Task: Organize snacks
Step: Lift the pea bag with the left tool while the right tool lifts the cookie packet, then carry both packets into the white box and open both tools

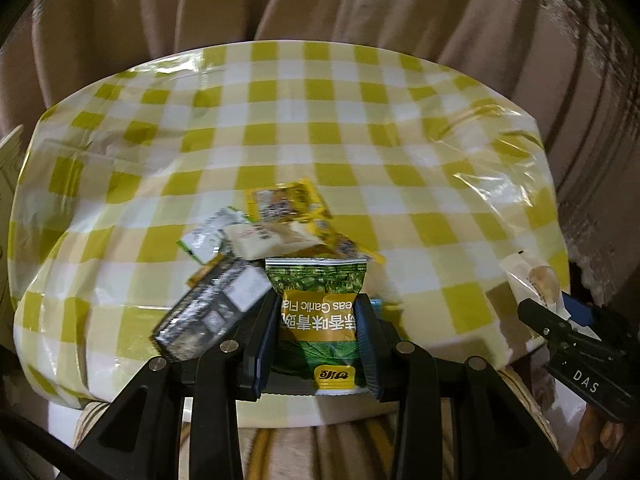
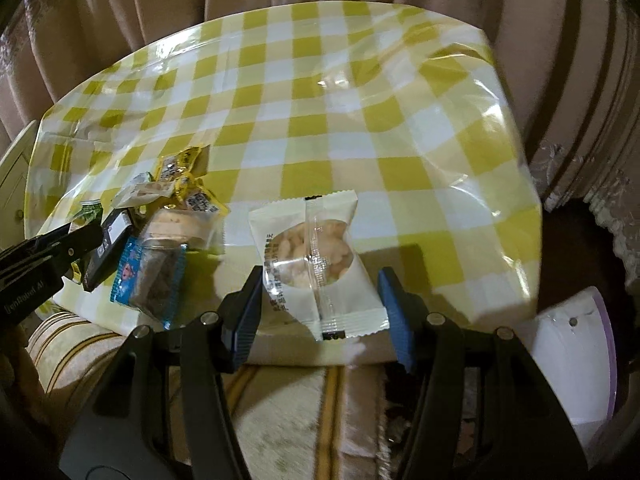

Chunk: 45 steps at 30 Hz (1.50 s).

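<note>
In the left wrist view my left gripper (image 1: 318,308) is shut on a green and gold pea packet (image 1: 320,276), held upright just in front of a snack pile. That pile holds a yellow packet (image 1: 286,200), a white packet (image 1: 268,240) and a black packet (image 1: 208,316). My right gripper (image 2: 320,276) is shut on a white packet with a clear window (image 2: 308,240), lifted over the table's near edge. The right gripper (image 1: 554,312) also shows at the far right of the left view, with the white packet (image 1: 536,284) in it. The left gripper (image 2: 86,234) shows beside the pile's blue packet (image 2: 146,280).
A yellow and white checked cloth under clear plastic (image 2: 360,120) covers the table. Beige curtains (image 1: 320,0) hang close behind it. A striped cushion (image 2: 80,352) lies below the near edge. A white object (image 2: 572,344) sits low at the right, and a white cabinet (image 2: 16,160) stands at the left.
</note>
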Each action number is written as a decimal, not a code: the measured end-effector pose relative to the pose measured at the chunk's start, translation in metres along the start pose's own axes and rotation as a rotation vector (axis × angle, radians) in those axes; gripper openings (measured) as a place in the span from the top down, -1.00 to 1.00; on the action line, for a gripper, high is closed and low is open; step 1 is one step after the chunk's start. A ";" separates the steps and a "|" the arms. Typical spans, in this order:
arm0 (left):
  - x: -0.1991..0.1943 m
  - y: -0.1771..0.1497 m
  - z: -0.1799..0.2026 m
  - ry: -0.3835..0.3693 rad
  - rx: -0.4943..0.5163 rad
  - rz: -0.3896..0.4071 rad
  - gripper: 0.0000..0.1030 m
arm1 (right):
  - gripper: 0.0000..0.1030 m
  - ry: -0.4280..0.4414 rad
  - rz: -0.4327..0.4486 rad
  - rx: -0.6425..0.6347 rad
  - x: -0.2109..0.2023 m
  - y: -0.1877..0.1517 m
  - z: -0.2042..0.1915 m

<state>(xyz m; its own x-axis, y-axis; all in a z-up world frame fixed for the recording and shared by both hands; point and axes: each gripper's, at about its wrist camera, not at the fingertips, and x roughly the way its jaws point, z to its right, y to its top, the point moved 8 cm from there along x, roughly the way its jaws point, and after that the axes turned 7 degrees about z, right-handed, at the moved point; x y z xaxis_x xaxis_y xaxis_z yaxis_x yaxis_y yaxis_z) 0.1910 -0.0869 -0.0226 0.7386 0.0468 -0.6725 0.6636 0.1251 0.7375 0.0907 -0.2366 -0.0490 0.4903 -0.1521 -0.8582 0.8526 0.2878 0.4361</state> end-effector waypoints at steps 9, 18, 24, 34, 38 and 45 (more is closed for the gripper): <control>-0.002 -0.004 0.059 -0.072 0.096 -0.019 0.27 | -0.16 -0.043 -0.007 0.038 -0.014 -0.017 0.038; -0.006 -0.015 0.129 -0.170 0.199 -0.048 0.27 | -0.16 -0.096 -0.025 0.092 -0.029 -0.041 0.084; -0.010 -0.029 0.177 -0.247 0.274 -0.076 0.27 | -0.16 -0.140 -0.042 0.137 -0.042 -0.060 0.123; -0.020 -0.066 0.263 -0.409 0.407 -0.165 0.27 | -0.17 -0.224 -0.085 0.233 -0.061 -0.101 0.190; -0.024 -0.077 0.285 -0.434 0.453 -0.179 0.27 | -0.18 -0.247 -0.101 0.266 -0.067 -0.114 0.209; -0.029 -0.090 0.305 -0.458 0.510 -0.212 0.24 | -0.19 -0.266 -0.121 0.306 -0.070 -0.128 0.225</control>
<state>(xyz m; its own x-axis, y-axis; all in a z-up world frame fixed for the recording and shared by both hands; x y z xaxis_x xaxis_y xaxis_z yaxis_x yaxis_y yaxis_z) 0.1463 -0.4021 -0.0503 0.4893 -0.3620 -0.7935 0.6885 -0.3981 0.6062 -0.0124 -0.4758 0.0161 0.3785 -0.4175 -0.8261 0.9017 -0.0350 0.4308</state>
